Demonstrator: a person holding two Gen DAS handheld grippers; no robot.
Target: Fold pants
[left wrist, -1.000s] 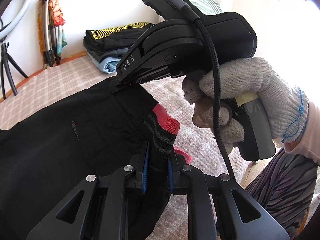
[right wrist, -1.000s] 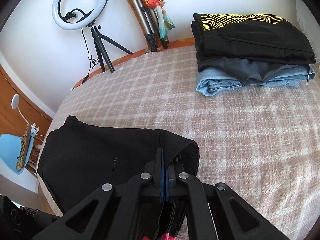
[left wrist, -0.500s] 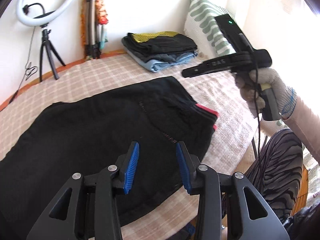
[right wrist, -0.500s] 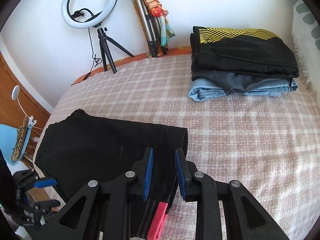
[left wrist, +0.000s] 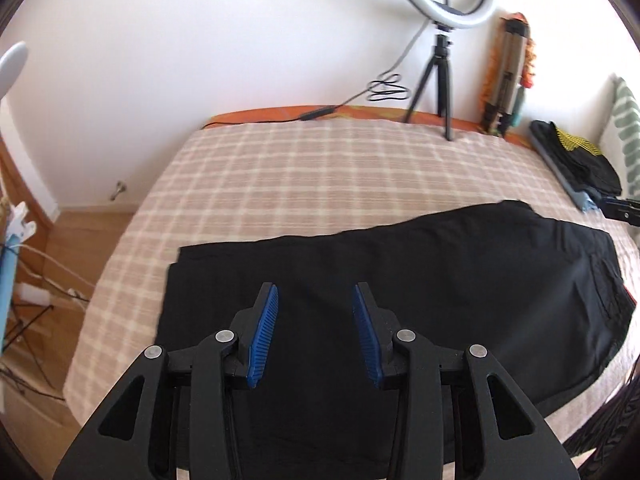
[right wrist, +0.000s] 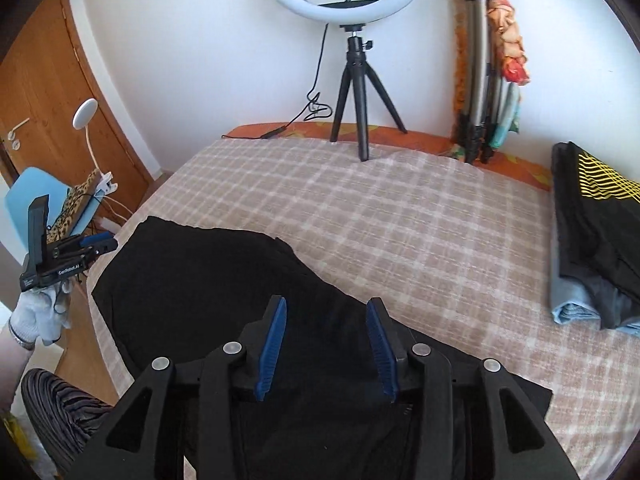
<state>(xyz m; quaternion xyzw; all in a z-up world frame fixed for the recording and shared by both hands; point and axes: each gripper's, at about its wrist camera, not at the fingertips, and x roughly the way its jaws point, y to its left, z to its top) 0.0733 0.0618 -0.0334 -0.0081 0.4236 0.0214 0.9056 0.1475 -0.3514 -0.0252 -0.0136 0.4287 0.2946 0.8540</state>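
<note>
The black pants [left wrist: 420, 280] lie flat along the near edge of the checked bed, folded lengthwise, leg ends at the left and waist at the right. They also show in the right wrist view [right wrist: 208, 280]. My left gripper [left wrist: 315, 330] is open and empty, hovering over the leg part. My right gripper [right wrist: 326, 346] is open and empty above the waist part. The left gripper also shows in the right wrist view [right wrist: 96, 245], beside the leg ends at the bed's left edge.
A stack of folded clothes [right wrist: 592, 232] sits at the bed's right side. A ring light on a tripod [right wrist: 356, 80] and a folded stand [right wrist: 480, 80] are at the far edge. A blue chair [right wrist: 36, 200] and a wooden door are at the left.
Both grippers let go of the pants' waist and opened wide. My left gripper swung left toward the leg ends. The pants now lie flat on the bed.
</note>
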